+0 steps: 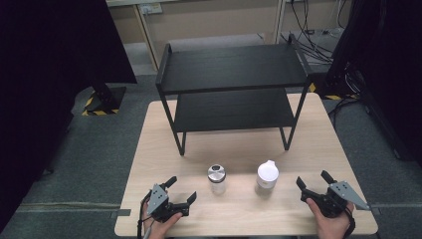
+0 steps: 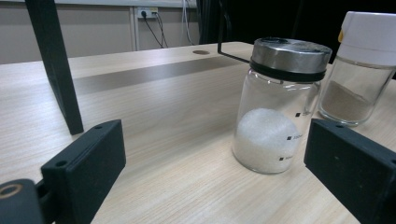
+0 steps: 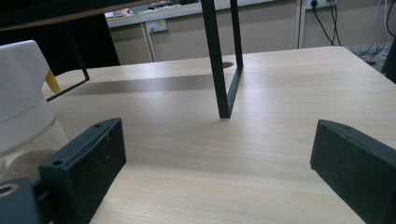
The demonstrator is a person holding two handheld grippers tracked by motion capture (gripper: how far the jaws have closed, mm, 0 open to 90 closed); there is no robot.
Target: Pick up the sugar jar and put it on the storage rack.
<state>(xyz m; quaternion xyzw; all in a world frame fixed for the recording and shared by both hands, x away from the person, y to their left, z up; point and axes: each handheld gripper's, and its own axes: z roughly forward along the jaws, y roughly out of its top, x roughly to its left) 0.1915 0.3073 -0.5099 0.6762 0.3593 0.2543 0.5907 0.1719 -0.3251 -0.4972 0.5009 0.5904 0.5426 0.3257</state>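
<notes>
Jaws stand apart and empty on both the left gripper [image 1: 181,190] and right gripper [image 1: 313,180]. Between them on the table [image 1: 239,149] stand the steel-capped jar [image 1: 217,179] and white-capped jar [image 1: 267,175], the latter cropped in both gripper views. Printed marks on the steel-capped jar are unreadable.

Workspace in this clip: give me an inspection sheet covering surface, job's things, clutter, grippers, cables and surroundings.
Surface: light wooden table, bare at the front apart from two jars.
Job's things: metal-lidded glass jar part full of white grains; white-capped jar holding brownish powder; both upright, apart, in front of the black two-tier rack, whose shelves carry nothing.
Clutter: nothing seen.
Grippers: left gripper open, jaws toward the metal-lidded jar, touching nothing; right gripper open, beside the white-capped jar, touching nothing.
Cables: a cable trails from the left gripper; loose cables lie on the floor behind the rack.
Surroundings: grey floor, black curtains at both sides, wall sockets behind.
</notes>
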